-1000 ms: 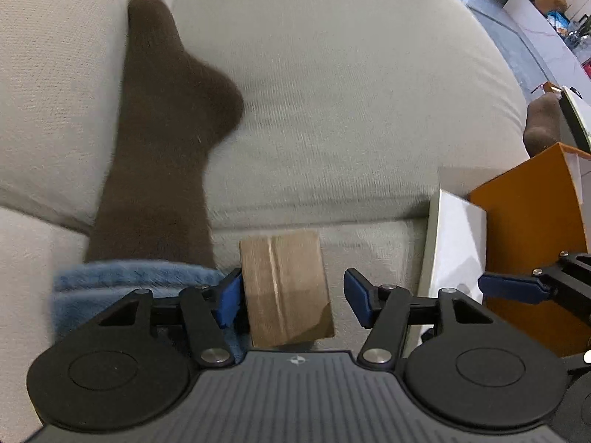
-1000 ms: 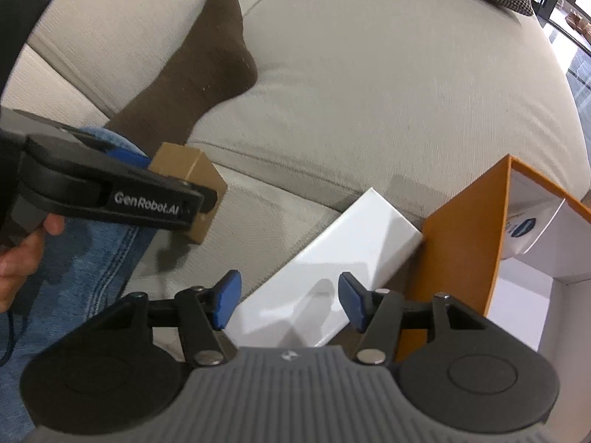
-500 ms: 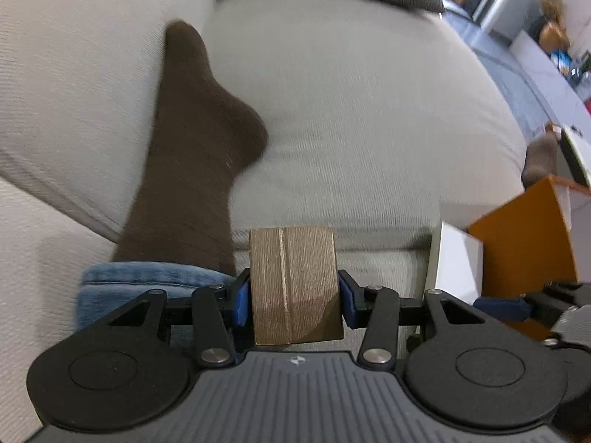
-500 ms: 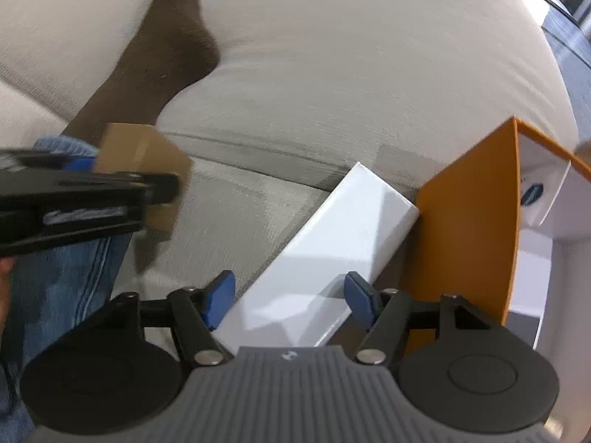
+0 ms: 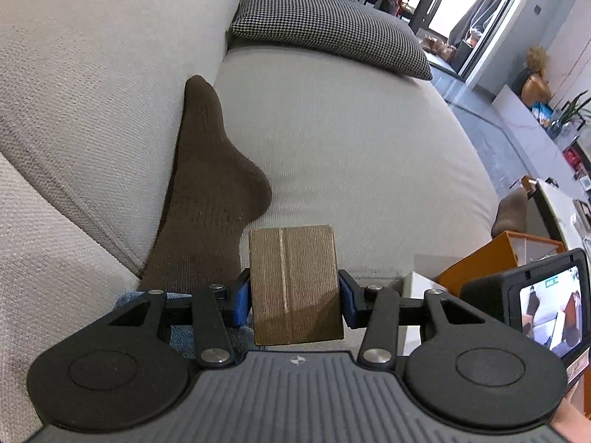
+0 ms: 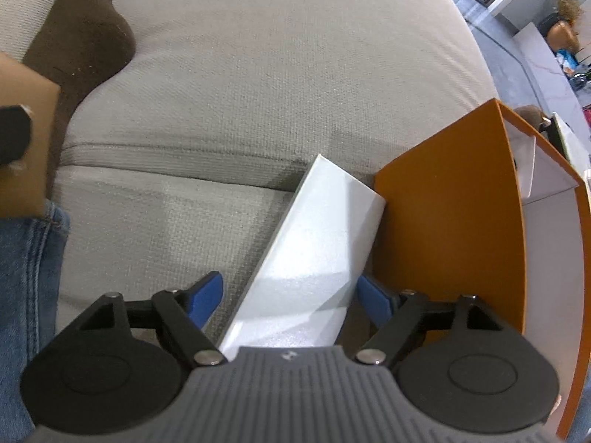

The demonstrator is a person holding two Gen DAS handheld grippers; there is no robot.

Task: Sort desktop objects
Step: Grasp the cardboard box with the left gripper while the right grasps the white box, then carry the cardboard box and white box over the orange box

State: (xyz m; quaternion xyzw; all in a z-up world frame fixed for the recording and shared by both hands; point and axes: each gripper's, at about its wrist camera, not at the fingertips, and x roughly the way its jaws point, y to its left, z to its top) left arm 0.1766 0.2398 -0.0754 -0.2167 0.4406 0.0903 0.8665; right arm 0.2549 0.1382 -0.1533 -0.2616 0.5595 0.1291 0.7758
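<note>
My left gripper (image 5: pixel 293 302) is shut on a small brown cardboard box (image 5: pixel 293 280) and holds it above the beige sofa; the box also shows at the left edge of the right wrist view (image 6: pixel 22 140). My right gripper (image 6: pixel 291 297) is open, its blue pads on either side of a long white box (image 6: pixel 314 258) that lies on the sofa seat against an orange box (image 6: pixel 450 221). The pads stand a little apart from the white box. The orange box is open, with a white inside.
A foot in a brown sock (image 5: pixel 210 199) and a blue jeans leg (image 6: pixel 26 280) rest on the sofa at the left. A houndstooth cushion (image 5: pixel 328 33) lies at the back. The sofa seat (image 5: pixel 351 155) is bare beyond the boxes. The orange box also shows at the right (image 5: pixel 491 262).
My left gripper has closed on the cardboard box and lifted it. My right gripper has moved forward, so its open pads now straddle the white box.
</note>
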